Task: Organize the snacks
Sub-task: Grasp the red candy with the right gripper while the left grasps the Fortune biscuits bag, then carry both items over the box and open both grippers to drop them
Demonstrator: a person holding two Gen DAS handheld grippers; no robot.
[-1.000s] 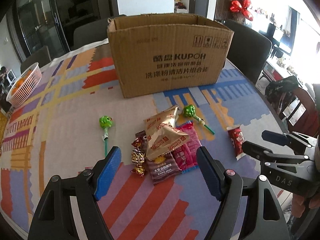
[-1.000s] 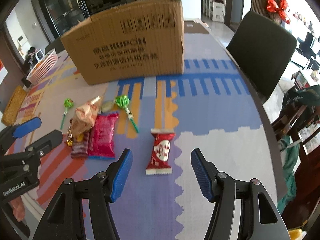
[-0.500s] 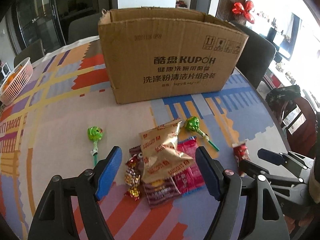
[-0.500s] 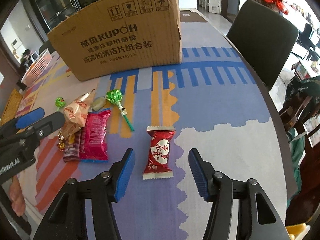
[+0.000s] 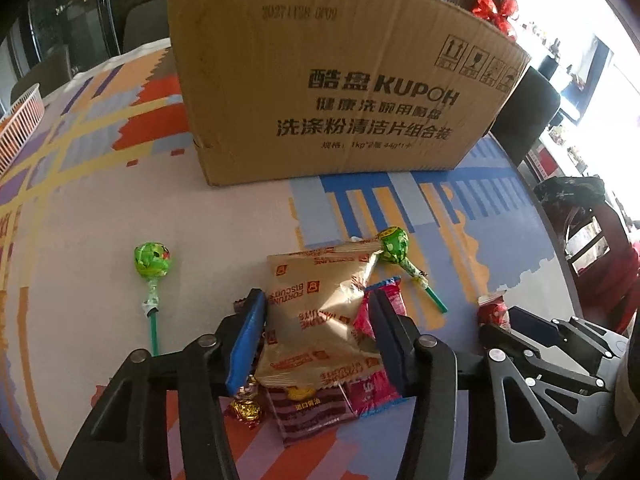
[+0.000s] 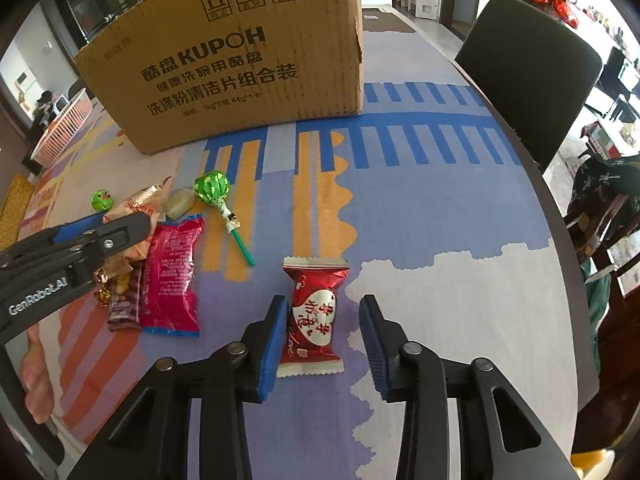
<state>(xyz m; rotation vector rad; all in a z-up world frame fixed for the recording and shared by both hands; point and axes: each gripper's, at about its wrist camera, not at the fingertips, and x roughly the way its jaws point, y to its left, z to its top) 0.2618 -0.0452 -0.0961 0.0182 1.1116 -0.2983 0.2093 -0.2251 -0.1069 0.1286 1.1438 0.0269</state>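
Observation:
A tan biscuit bag (image 5: 320, 312) lies on top of a pile of snacks: a pink packet (image 6: 172, 276), a dark wafer bar (image 5: 312, 408) and gold candies (image 5: 246, 406). My left gripper (image 5: 316, 334) is open with its fingers on either side of the biscuit bag. A red candy packet (image 6: 314, 312) lies alone to the right. My right gripper (image 6: 322, 338) is open and straddles it. Two green lollipops (image 5: 152, 264) (image 5: 396, 246) lie beside the pile. A big cardboard box (image 5: 332, 88) stands behind.
A pink-white basket (image 6: 60, 132) stands at the far left of the patterned tablecloth (image 6: 420, 208). A dark chair (image 6: 532, 76) stands at the table's right edge. The left gripper also shows in the right wrist view (image 6: 100, 236).
Both grippers have moved forward and down. The left one now has the biscuit bag between its fingers and has narrowed; the right one now straddles the red candy packet.

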